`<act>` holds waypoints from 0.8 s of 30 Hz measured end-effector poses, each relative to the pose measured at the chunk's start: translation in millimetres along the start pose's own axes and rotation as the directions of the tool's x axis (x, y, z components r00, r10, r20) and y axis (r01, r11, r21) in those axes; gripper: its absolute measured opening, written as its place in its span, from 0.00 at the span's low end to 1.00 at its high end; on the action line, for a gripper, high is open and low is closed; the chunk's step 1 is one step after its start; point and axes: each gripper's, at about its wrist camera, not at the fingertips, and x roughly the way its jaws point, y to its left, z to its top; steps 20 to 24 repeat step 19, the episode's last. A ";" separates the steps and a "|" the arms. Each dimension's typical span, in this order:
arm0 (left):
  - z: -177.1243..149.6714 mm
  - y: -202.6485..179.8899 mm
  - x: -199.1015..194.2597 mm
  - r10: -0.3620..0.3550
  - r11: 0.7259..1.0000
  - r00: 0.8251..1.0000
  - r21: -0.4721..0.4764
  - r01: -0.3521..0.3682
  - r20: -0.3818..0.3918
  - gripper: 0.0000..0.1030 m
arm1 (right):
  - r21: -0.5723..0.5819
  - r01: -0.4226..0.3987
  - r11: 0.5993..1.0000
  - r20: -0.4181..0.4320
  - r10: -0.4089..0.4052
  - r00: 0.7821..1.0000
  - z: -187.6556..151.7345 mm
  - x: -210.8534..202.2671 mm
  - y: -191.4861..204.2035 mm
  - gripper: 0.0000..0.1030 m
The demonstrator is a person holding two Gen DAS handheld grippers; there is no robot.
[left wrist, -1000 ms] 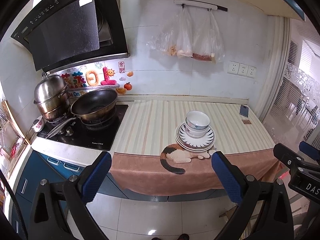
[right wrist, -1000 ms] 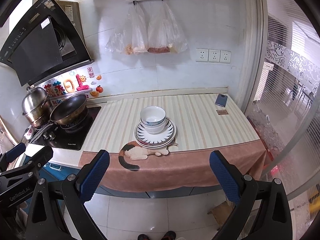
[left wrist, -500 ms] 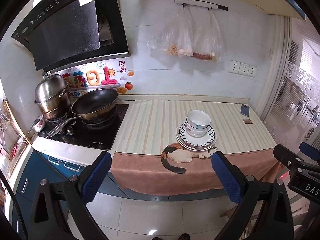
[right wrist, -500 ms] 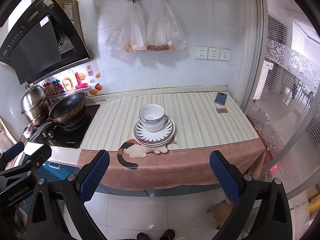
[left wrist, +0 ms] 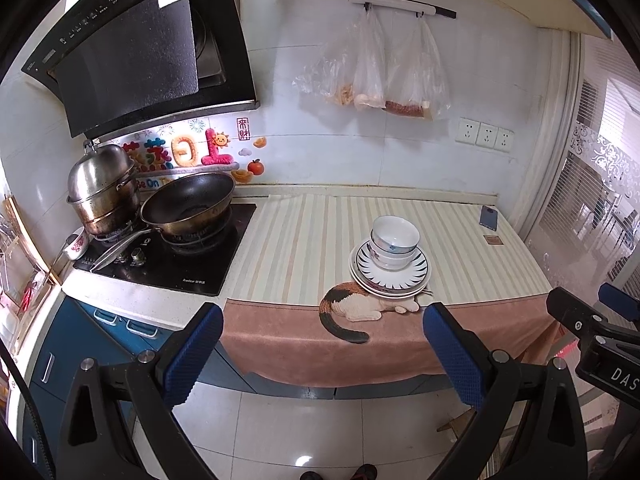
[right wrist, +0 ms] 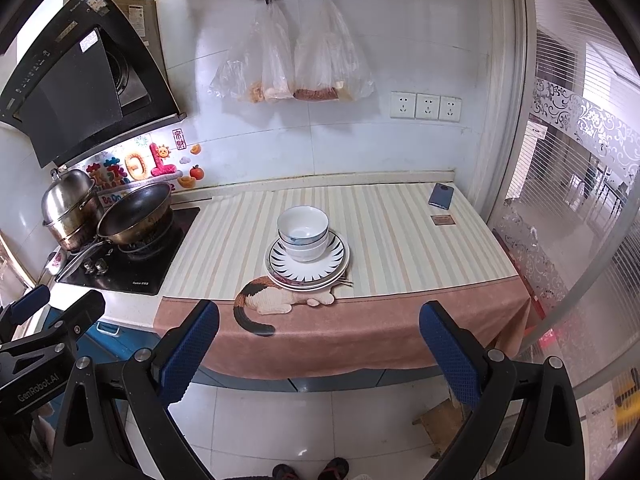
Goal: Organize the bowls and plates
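On counter: bowls atop plates; grippers (both agape).

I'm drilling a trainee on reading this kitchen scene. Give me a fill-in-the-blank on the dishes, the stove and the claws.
1. The stacked bowls sit on a pile of ____.
2. On the stove, the steel pot stands ____ of the wok.
3. Both the left claw and the right claw are ____ and hold nothing.
4. The phone lies near the counter's ____ corner.

Missing: plates; left; open; back right
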 end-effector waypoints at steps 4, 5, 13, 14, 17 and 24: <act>-1.1 -0.9 -1.4 -0.002 1.000 1.000 0.002 0.002 0.006 1.00 | 0.002 0.001 1.000 -0.007 -0.001 1.000 -1.0 0.5 -2.5 0.99; -0.4 0.0 -1.4 -0.003 1.000 1.000 0.002 0.003 0.005 1.00 | 0.002 0.000 1.000 -0.008 0.000 1.000 -0.3 1.0 -3.1 0.99; 0.6 0.0 -0.4 -0.012 1.000 1.000 0.007 0.012 0.002 1.00 | 0.002 0.001 1.000 -0.006 -0.001 1.000 -1.3 -1.6 -8.0 0.99; 0.6 -0.5 -0.1 -0.012 1.000 1.000 0.008 0.012 0.002 1.00 | 0.003 0.000 1.000 -0.007 0.000 1.000 -0.9 -1.0 -8.6 0.99; 0.8 -0.6 -0.3 -0.012 1.000 1.000 0.011 0.012 0.006 1.00 | 0.000 0.001 1.000 -0.006 -0.001 1.000 -0.4 -0.8 -9.1 0.99; 1.4 -0.7 -0.4 -0.010 1.000 1.000 0.017 0.010 0.009 1.00 | -0.002 0.002 1.000 -0.005 -0.002 1.000 0.3 -0.5 -8.3 0.99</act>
